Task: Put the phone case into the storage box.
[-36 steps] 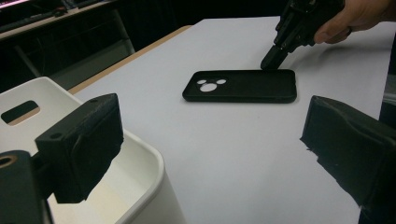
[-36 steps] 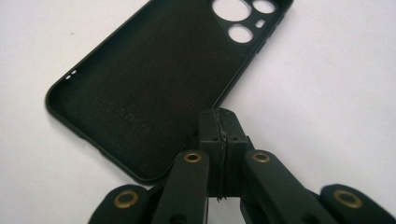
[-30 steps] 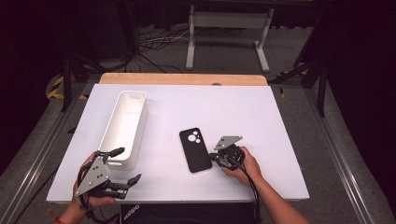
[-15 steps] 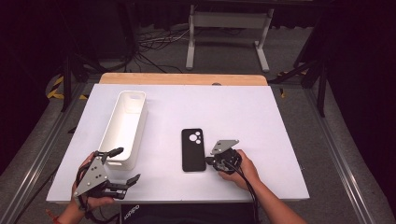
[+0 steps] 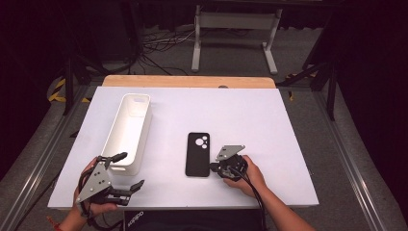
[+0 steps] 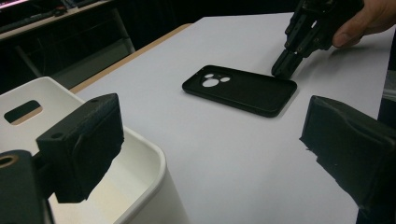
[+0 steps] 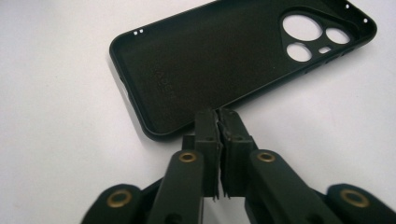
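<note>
The phone case [image 5: 197, 154] lies flat on the white tabletop [image 5: 269, 125], open side up, near the middle and toward my side, well apart from the white bin [image 5: 129, 131] on my left. It is matte black, a shallow tray with a raised rim and rounded corners. At the far end sit three round camera cutouts, one large and two smaller, with a small slot beside them; the tabletop shows white through them. In the right gripper view the inner face looks dark and faintly textured, with faint embossed lettering I cannot read and two tiny holes near one corner. My right gripper [image 5: 215, 167] lies low at the case's near right corner; its fingers [image 7: 208, 128] are almost together with only a thin slit between the pads, having just parted slightly. The tips meet the rim at the corner, and nothing is gripped. My left gripper [image 5: 129, 171] hovers at the near left, by the bin's near end, fingers [image 6: 81, 140] spread wide and holding nothing.
</note>
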`<action>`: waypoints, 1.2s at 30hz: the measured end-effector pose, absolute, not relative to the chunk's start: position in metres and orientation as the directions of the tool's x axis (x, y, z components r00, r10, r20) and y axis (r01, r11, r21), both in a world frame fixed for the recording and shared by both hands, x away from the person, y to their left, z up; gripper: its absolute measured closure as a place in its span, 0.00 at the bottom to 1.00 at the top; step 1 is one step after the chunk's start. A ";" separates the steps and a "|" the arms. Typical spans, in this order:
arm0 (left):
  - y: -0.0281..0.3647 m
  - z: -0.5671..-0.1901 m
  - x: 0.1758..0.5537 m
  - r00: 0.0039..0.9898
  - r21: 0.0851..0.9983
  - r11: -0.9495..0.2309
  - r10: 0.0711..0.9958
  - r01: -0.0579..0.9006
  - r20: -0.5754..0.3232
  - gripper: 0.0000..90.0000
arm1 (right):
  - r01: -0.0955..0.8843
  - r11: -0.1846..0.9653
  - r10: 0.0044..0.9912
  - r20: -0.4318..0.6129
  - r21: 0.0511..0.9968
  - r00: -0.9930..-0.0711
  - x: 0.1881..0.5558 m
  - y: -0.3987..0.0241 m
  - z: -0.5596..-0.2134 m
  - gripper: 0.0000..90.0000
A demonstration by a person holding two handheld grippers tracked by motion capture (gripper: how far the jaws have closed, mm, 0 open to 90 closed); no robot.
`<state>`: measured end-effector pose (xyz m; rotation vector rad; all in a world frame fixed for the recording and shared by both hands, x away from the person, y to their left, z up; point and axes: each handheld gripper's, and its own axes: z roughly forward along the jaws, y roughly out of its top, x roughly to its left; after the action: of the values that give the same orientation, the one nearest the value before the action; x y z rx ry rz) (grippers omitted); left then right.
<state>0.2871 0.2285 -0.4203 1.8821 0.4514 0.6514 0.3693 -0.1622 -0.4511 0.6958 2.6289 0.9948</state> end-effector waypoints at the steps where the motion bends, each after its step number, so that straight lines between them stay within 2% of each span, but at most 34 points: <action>1: 0.228 -0.420 0.287 0.781 0.921 -0.389 0.578 0.011 0.235 0.07 | 0.345 0.649 0.516 -0.059 0.678 -0.855 0.370 -0.163 -0.450 0.91; 2: 0.228 -0.420 0.287 0.780 0.918 -0.397 0.576 0.006 0.244 0.07 | 0.346 0.638 0.525 -0.059 0.687 -0.849 0.370 -0.164 -0.448 0.87; 11: 0.229 -0.419 0.288 0.777 0.920 -0.392 0.581 0.006 0.243 0.07 | 0.362 0.567 0.609 -0.081 0.740 -0.789 0.378 -0.175 -0.435 0.34; 12: 0.229 -0.419 0.288 0.777 0.921 -0.390 0.582 0.005 0.242 0.07 | 0.362 0.555 0.623 -0.087 0.749 -0.777 0.379 -0.176 -0.433 0.30; 13: 0.229 -0.419 0.288 0.777 0.921 -0.390 0.582 0.005 0.242 0.07 | 0.362 0.555 0.623 -0.087 0.749 -0.777 0.379 -0.176 -0.433 0.30; 17: 0.228 -0.419 0.288 0.782 0.919 -0.395 0.576 0.011 0.238 0.07 | 0.357 0.519 0.665 -0.105 0.777 -0.739 0.383 -0.178 -0.426 0.12; 20: 0.228 -0.419 0.288 0.782 0.918 -0.397 0.575 0.010 0.240 0.07 | 0.344 0.499 0.678 -0.110 0.795 -0.727 0.383 -0.180 -0.422 0.09; 29: 0.228 -0.419 0.289 0.786 0.918 -0.395 0.573 0.015 0.234 0.07 | 0.277 0.475 0.674 -0.143 0.835 -0.725 0.382 -0.181 -0.410 0.07; 36: 0.227 -0.419 0.289 0.786 0.917 -0.400 0.570 0.008 0.241 0.07 | 0.289 0.469 0.676 -0.128 0.835 -0.725 0.390 -0.180 -0.399 0.07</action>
<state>0.2892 0.2267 -0.4194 1.8999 0.4383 0.6524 0.3901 -0.1800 -0.3993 0.8048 2.2752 1.1694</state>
